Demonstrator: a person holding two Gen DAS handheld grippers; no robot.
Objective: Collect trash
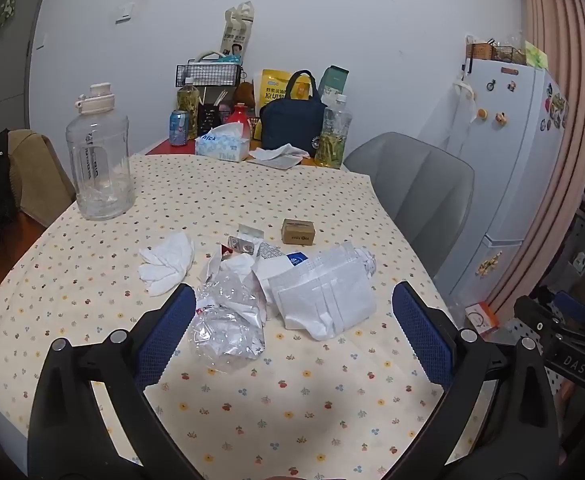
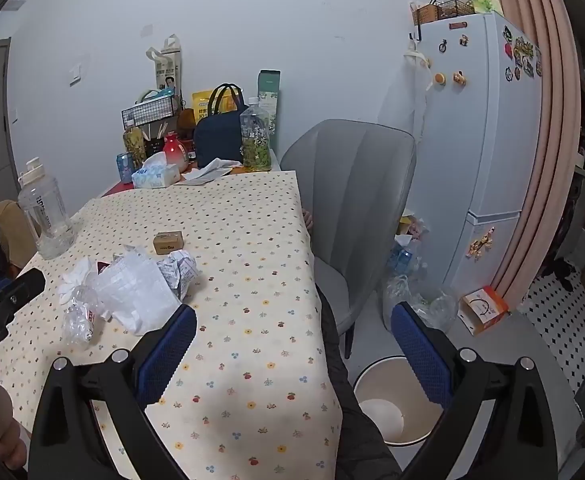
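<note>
A pile of trash lies mid-table on the flowered cloth (image 1: pixel 272 392): a crushed clear plastic bottle (image 1: pixel 228 320), folded white paper (image 1: pixel 324 300), a crumpled white tissue (image 1: pixel 168 264), foil blister packs (image 1: pixel 244 246) and a small brown box (image 1: pixel 298 231). My left gripper (image 1: pixel 292 320) is open and empty, just short of the pile. The pile shows left in the right wrist view: paper (image 2: pixel 136 292), bottle (image 2: pixel 78 320), box (image 2: pixel 167 242). My right gripper (image 2: pixel 292 344) is open and empty over the table's right edge. A cream trash bin (image 2: pixel 396 404) stands on the floor below it.
A big clear water jug (image 1: pixel 100 160) stands at the left. At the back are a tissue box (image 1: pixel 222 146), a can, bottles (image 1: pixel 334 132) and a navy bag (image 1: pixel 292 120). A grey chair (image 2: pixel 352 200) is beside the table, then a white fridge (image 2: pixel 480 140) and floor clutter (image 2: pixel 484 308).
</note>
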